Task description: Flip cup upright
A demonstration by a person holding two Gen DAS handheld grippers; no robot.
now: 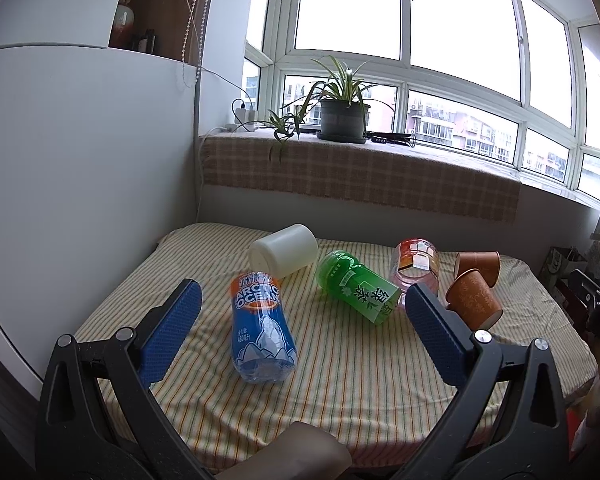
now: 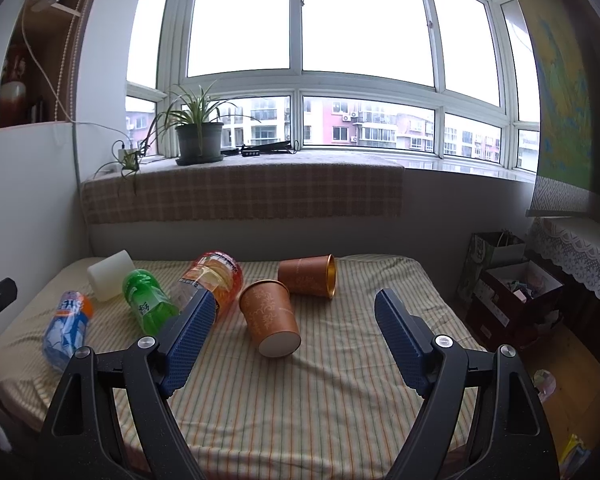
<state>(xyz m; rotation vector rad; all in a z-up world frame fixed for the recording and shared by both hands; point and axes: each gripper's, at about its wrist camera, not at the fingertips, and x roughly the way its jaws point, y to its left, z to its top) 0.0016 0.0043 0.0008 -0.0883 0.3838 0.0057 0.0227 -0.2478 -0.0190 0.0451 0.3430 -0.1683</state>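
Observation:
Several cups lie on their sides on a striped table [image 2: 340, 380]. A near brown paper cup [image 2: 270, 318] points its white base at me; a second brown cup [image 2: 308, 276] lies behind it, gold inside facing right. Both show in the left wrist view, the near cup [image 1: 474, 300] and the far one [image 1: 480, 266]. A white cup [image 1: 284, 250] lies at the back. My left gripper [image 1: 302, 328] is open above a blue bottle-shaped cup [image 1: 260, 328]. My right gripper [image 2: 294, 344] is open, with the near brown cup between its fingers, not touching.
A green cup [image 1: 358, 288] and a pink-orange clear cup [image 1: 416, 266] lie mid-table. A white wall [image 1: 80, 180] runs along the left. A windowsill with a potted plant [image 2: 200, 136] is behind. Bags and boxes [image 2: 516, 280] stand on the floor at right.

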